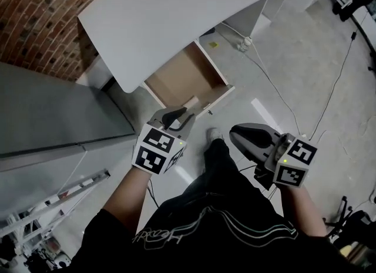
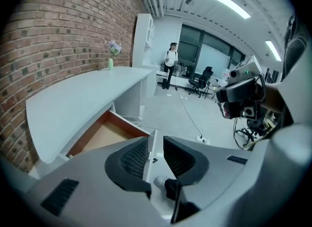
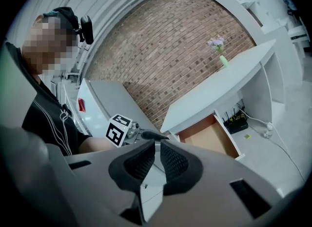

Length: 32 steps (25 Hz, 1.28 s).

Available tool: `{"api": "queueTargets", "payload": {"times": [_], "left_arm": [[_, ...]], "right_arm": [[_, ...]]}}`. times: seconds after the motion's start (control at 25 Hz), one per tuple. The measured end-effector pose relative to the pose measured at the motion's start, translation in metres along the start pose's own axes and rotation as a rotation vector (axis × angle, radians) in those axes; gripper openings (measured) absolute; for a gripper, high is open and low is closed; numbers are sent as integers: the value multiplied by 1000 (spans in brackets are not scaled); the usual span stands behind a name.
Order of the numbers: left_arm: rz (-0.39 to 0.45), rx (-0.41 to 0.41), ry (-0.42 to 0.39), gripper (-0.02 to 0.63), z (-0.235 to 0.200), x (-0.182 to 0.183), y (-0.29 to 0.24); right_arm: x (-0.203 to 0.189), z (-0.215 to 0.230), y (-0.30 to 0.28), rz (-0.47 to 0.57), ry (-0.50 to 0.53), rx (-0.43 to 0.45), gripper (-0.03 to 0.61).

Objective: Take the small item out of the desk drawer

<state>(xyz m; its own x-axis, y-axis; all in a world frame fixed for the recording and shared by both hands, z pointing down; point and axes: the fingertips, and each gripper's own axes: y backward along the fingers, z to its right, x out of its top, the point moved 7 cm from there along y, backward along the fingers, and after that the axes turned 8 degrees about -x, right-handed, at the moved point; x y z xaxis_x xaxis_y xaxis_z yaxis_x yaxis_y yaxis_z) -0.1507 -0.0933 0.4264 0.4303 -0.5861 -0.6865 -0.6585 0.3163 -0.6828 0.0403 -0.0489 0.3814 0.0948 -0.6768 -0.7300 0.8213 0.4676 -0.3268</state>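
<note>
The white desk (image 1: pixel 176 13) has its drawer (image 1: pixel 187 73) pulled out, and the brown bottom shows nothing lying in it. No small item shows in any view. My left gripper (image 1: pixel 187 112) hangs just in front of the drawer's front panel; its jaws stand a little apart with nothing between the pads (image 2: pixel 132 158). A pale bit (image 1: pixel 191 101) sits at its tip and I cannot tell what it is. My right gripper (image 1: pixel 235 134) is held off to the right, above the floor, and points left. Its jaws (image 3: pixel 156 155) are together and empty.
A grey cabinet (image 1: pixel 53 113) stands left of the desk. Cables and a power strip (image 1: pixel 244 44) lie on the floor at the right. A vase with flowers (image 3: pixel 220 50) stands on the desk and a router (image 3: pixel 236 122) sits under it. A person (image 2: pixel 170 65) stands far off.
</note>
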Motion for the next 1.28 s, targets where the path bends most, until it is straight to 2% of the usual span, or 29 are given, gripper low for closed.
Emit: {"api": "queueTargets", "payload": {"times": [0.32, 0.56, 0.88, 1.12, 1.28], "left_arm": [[-282, -49, -81, 147, -62, -14, -94], [-419, -68, -65, 172, -98, -36, -146], [-614, -104, -129, 195, -127, -65, -209], [-702, -110, -133, 202, -146, -89, -246], [-714, -105, -86, 202, -157, -98, -259]], "right_arm": [[6, 75, -19, -59, -118, -25, 61], [3, 112, -28, -75, -182, -45, 61], [-19, 146, -36, -104, -295, -53, 61], [-23, 166, -41, -103, -292, -55, 61], [-30, 182, -49, -101, -309, -64, 61]]}}
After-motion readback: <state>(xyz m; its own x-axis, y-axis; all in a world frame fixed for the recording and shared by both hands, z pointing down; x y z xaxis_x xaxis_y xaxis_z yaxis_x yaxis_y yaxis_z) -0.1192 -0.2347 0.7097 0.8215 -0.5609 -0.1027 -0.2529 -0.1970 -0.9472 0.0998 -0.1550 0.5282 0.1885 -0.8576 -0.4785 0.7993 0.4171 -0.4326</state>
